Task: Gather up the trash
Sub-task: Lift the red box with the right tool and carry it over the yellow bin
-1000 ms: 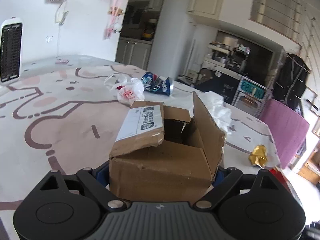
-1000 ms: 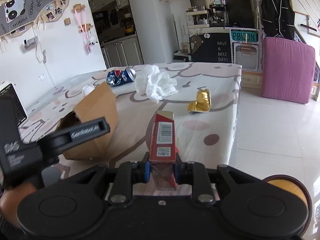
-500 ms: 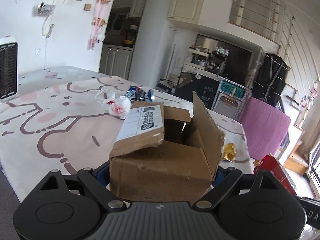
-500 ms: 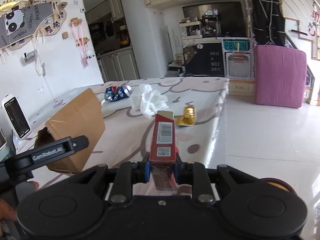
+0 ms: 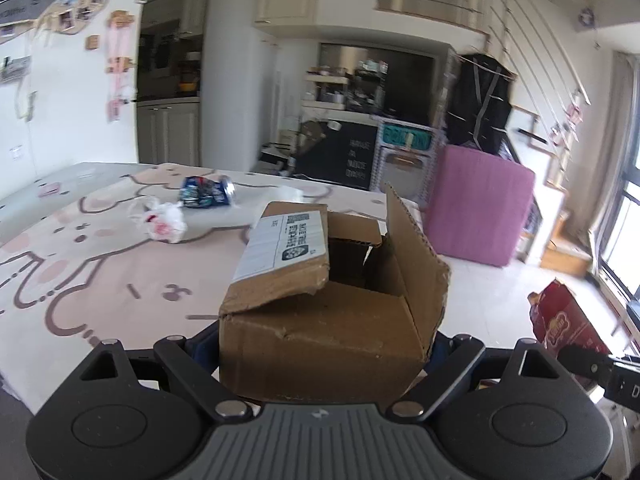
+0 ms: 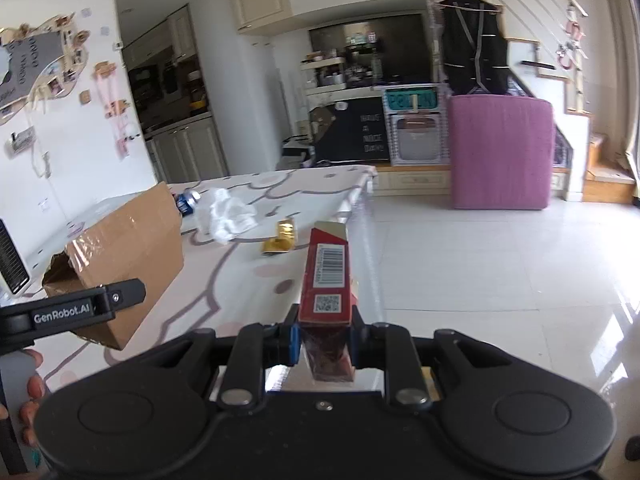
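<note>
My left gripper [image 5: 320,348] is shut on a brown cardboard box [image 5: 328,308] with open flaps and holds it above the table's near edge. The box also shows in the right wrist view [image 6: 120,256]. My right gripper [image 6: 323,344] is shut on a red carton [image 6: 326,280] with a barcode, held up beyond the table's right edge; the carton shows in the left wrist view [image 5: 560,324]. On the table [image 5: 80,280] lie a crushed blue can [image 5: 206,192], a white plastic bag [image 5: 162,224], crumpled white paper [image 6: 230,216] and a gold wrapper [image 6: 280,240].
The table has a pink cartoon-print cloth, with its right edge [image 6: 360,216] next to a shiny tiled floor [image 6: 500,280]. A purple covered block [image 6: 500,152] stands on the floor beyond. A white heater [image 6: 10,256] stands at the left.
Both grippers have risen and pulled back from the table with the box and the carton still held. The table trash now looks lower and farther away.
</note>
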Demonstrator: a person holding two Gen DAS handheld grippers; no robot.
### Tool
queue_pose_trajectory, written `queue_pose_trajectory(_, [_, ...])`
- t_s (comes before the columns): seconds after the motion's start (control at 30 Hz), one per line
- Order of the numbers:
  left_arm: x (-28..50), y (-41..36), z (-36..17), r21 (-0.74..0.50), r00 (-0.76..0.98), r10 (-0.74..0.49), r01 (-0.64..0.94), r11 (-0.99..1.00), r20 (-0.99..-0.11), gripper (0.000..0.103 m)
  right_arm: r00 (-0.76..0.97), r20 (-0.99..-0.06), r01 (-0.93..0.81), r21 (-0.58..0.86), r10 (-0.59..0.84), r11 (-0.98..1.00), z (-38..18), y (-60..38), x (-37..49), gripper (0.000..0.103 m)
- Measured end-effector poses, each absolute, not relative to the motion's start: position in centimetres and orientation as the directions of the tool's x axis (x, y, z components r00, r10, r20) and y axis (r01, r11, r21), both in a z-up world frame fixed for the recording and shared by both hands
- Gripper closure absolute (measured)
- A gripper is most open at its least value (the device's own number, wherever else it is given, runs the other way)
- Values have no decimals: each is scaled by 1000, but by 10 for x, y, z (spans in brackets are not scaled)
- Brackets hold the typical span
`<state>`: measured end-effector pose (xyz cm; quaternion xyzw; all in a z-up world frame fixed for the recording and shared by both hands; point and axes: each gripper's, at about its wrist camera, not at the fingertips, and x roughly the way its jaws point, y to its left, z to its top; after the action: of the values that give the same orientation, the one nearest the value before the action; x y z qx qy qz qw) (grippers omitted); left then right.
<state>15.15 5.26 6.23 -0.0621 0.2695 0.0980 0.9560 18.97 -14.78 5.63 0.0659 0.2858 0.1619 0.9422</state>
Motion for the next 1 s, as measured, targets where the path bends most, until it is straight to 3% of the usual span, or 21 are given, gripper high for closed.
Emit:
queue_pose_trajectory(0.5, [176,-29,44,-50,811,-16,-16,999,-584,12,817,-539,-99,222,207,970,36,-234,176,80])
queue_pose_trajectory(1.0, [262,-114,-34,-2,614,-157,245,969,-773,11,746,-656,89,270,116,959,-40,-316,197,80])
